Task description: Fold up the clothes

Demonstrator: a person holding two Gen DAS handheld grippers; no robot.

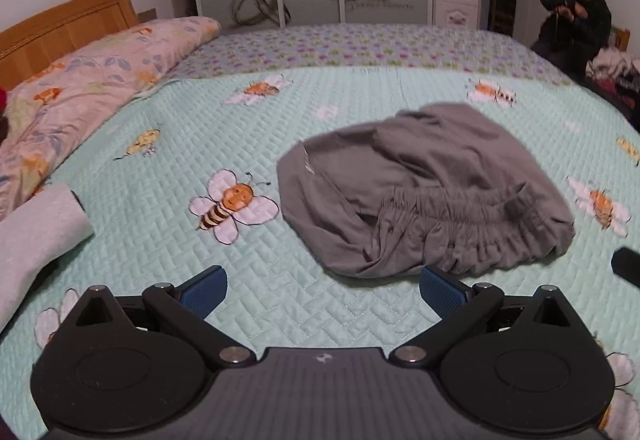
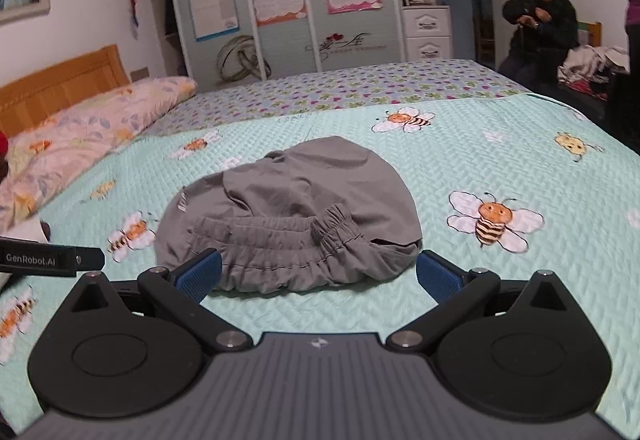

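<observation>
While both tools hang over the bed, nothing is gripped.
Pillow: floral pillow [image 1: 92,80] at far left, along the wooden headboard [image 1: 68,20].
Towel: pale folded cloth [image 1: 36,236] on the left edge of the bed.
Left tool: left tool [image 1: 322,290], blue pads [image 1: 206,290] spread wide, empty, low over the bee quilt [image 1: 160,224], just short of the garment.
Garment: grey garment [image 2: 288,212], crumpled heap mid-bed, elastic waistband facing the tools.
Right tool: right tool [image 2: 318,274], fingers apart, empty, waistband edge between them.
Back right: seated person [image 2: 540,24] beside a clothes pile [image 2: 588,64].
</observation>
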